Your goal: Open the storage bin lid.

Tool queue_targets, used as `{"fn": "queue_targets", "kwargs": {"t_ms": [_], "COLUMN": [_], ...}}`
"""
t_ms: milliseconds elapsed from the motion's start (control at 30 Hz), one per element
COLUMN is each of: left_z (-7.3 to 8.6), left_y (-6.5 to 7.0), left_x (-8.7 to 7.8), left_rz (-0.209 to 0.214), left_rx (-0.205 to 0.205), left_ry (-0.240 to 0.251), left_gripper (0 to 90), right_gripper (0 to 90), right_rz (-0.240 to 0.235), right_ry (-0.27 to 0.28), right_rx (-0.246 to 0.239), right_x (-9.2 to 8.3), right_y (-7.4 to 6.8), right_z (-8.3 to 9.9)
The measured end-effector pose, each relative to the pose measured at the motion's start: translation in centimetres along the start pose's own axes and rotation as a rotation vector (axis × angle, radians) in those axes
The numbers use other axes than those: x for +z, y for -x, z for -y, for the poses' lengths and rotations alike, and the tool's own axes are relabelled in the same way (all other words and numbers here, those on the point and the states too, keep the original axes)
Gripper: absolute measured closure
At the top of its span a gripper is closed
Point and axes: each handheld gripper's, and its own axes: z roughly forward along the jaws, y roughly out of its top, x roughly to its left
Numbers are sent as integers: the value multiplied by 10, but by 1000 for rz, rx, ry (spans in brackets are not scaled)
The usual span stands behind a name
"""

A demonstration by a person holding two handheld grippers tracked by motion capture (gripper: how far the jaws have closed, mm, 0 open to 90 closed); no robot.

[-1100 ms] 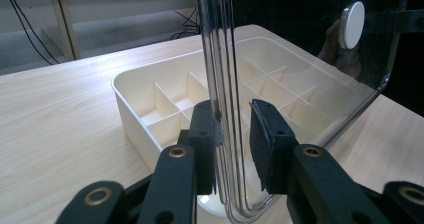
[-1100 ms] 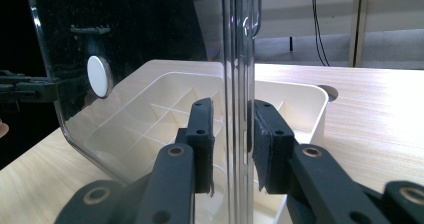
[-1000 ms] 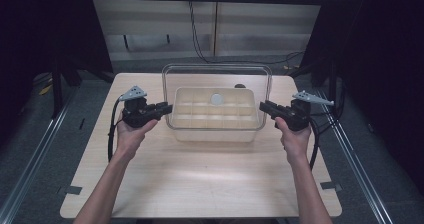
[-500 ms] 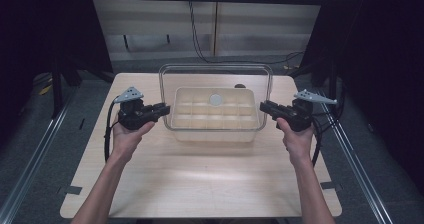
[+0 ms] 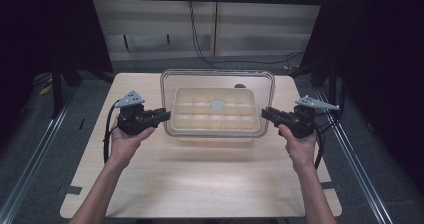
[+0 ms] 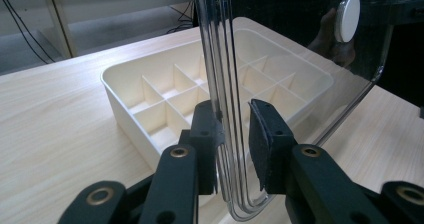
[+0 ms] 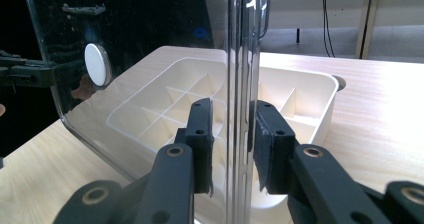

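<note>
**Clear lid held up over divided tray, one gripper each side**

Lid (image 5: 217, 79) is see-through plastic w/ rounded corners, a raised rim running round the edge and a small white round knob (image 5: 217, 105) at its centre. It hangs level above a cream tray (image 5: 216, 129) split into a grid of small square compartments, all bare as far as I can see. Tray sits mid-table on the light wood table (image 5: 200, 179), toward the far edge.

Left gripper (image 5: 161, 116) comes in from the lid's left edge; in the left gripper view its jaws sit either side of the rim (image 6: 227, 109), pads close to the plastic, gripping it. Right gripper (image 5: 267, 115) does the same at the opposite edge; right gripper view shows the rim (image 7: 240, 84) between its pads (image 7: 202, 134), clamped on it. Dark room reflects in the lid. Both hands (image 5: 125, 141) grip from below, forearms coming in from the near side.
</note>
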Motion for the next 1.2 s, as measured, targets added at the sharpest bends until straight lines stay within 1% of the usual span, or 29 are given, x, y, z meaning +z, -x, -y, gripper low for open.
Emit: {"fn": "queue_targets", "kwargs": {"t_ms": [67, 100, 167, 233, 300, 367, 467, 500, 533, 700, 733, 867, 1133, 1167, 1200], "left_z": [5, 6, 9, 11, 13, 14, 14, 14, 14, 16, 17, 19, 25, 27, 28], "left_y": [1, 0, 0, 1, 2, 3, 7, 8, 9, 13, 13, 16, 19, 20, 20], "left_x": [-3, -5, -8, -9, -9, -9, -12, -12, -13, -14, -15, -17, -24, -25, -25], "left_rz": [-4, -1, 3, -3, -4, 3, 1, 5, 6, 9, 10, 15, 15, 17, 17], "left_rx": [-16, -14, -22, -11, -9, -8, 9, 6, 13, 13, 18, 15, 16, 8, 12], "left_ry": [-7, -8, -9, -22, -34, -38, -39, -38, -41, -48, -53, -53, -54, -52, -54], "left_gripper": [738, 738, 739, 740, 737, 737, 738, 738, 738, 738, 738, 739, 739, 739, 739], "right_gripper": [714, 716, 715, 715, 716, 717, 717, 717, 717, 717, 718, 719, 722, 723, 723], "right_rz": [-1, -1, -1, 11, 15, 11, 12, 13, 11, 10, 8, 2, -9, -11, -13], "right_ry": [-3, -7, -13, -13, -22, -28, -27, -30, -30, -34, -32, -35, -42, -45, -45], "right_rx": [-5, -8, -14, -19, -17, -18, -21, -28, -24, -24, -22, -14, -19, -20, -21], "right_x": [0, 0, 0, -1, -2, -3, -7, -9, -10, -15, -16, -18, -22, -23, -23], "right_y": [-3, -5, -9, -13, -15, -16, -17, -18, -18, -20, -20, -20, -26, -27, -27], "right_z": [1, 2, 4, 8, 10, 11, 12, 12, 12, 15, 15, 18, 22, 22, 23]}}
